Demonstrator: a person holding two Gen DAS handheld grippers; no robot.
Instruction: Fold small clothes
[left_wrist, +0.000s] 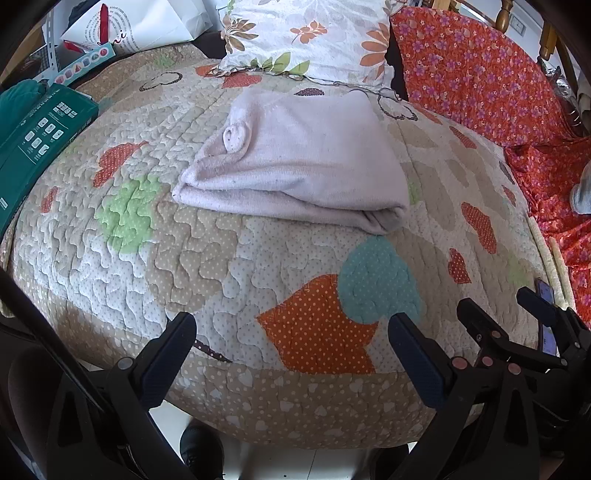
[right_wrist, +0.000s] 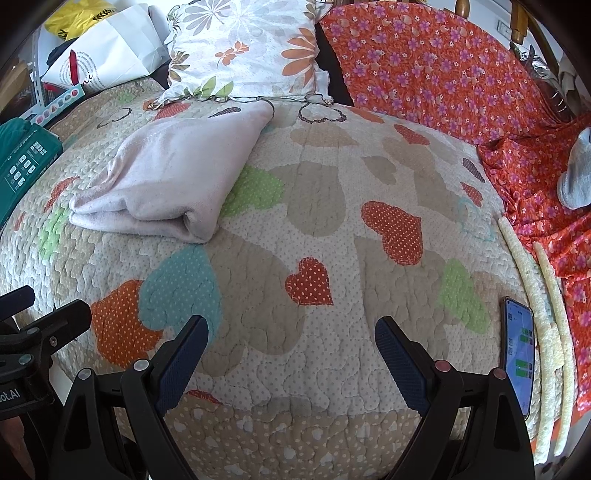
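A pale pink small garment (left_wrist: 295, 162) lies folded into a flat bundle on the heart-patterned quilt (left_wrist: 207, 258). It also shows in the right wrist view (right_wrist: 173, 177), at the upper left. My left gripper (left_wrist: 291, 325) is open and empty, held near the quilt's front edge, well short of the garment. My right gripper (right_wrist: 291, 328) is open and empty, to the right of the left one, above the quilt (right_wrist: 332, 240). The right gripper's fingers (left_wrist: 480, 317) show at the lower right of the left wrist view.
A floral pillow (right_wrist: 243, 48) lies behind the garment. An orange flowered cloth (right_wrist: 461, 74) covers the right side, with a grey sock (right_wrist: 576, 173) on it. A phone (right_wrist: 521, 347) lies at the quilt's right edge. A green box (left_wrist: 40, 140) and white bag (left_wrist: 140, 22) are at the left.
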